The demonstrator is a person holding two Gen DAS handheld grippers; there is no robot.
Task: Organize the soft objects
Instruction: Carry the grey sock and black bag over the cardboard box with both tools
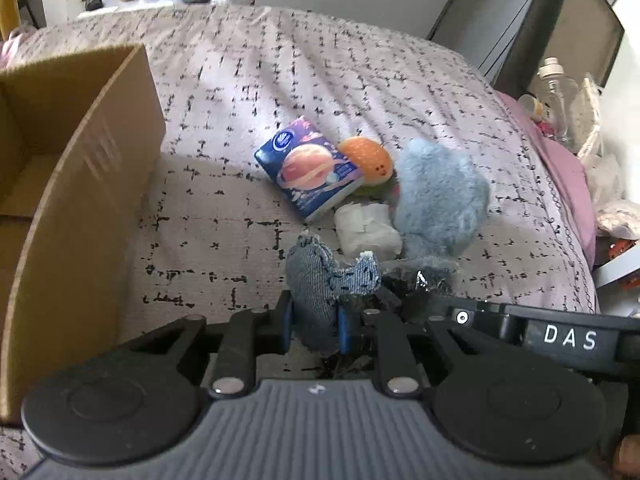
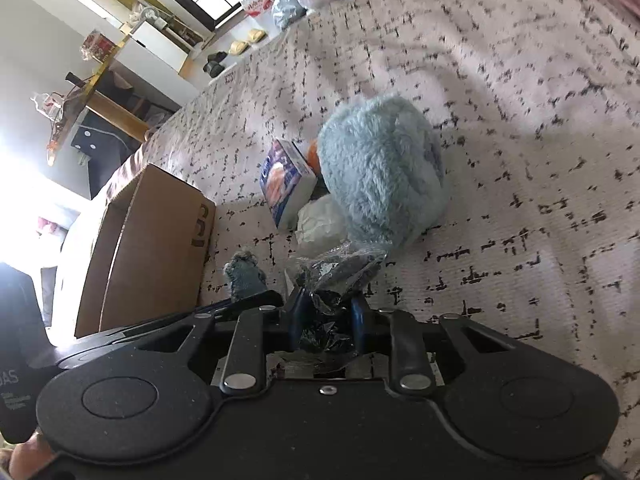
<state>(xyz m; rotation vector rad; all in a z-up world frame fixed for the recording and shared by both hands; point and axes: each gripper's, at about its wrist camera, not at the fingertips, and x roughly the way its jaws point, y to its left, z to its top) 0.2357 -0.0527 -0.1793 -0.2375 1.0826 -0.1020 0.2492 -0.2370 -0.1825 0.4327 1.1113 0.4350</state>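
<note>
Left claw [image 1: 314, 320] is closed on a denim toy [image 1: 316, 280], held off the bed [image 1: 280, 80] beside the box [image 1: 80, 200], presumably its destination. Right claw [image 2: 328, 312] grips a dark plastic-wrapped bundle [image 2: 340, 268]. Beyond the box lie a blue plush [image 2: 380, 168], a tissue pack [image 1: 310, 170] and a burger toy [image 1: 368, 160], clustered for sorting.

Left wrist view: low and close over the patterned pink bed [image 1: 280, 80], facing forward, open brown cardboard box [image 1: 80, 200] at left. Right wrist view: rolled sideways, equally near. Shared: fluffy pale-blue plush [image 1: 436, 196] [image 2: 380, 168], box [image 2: 148, 248].
</note>
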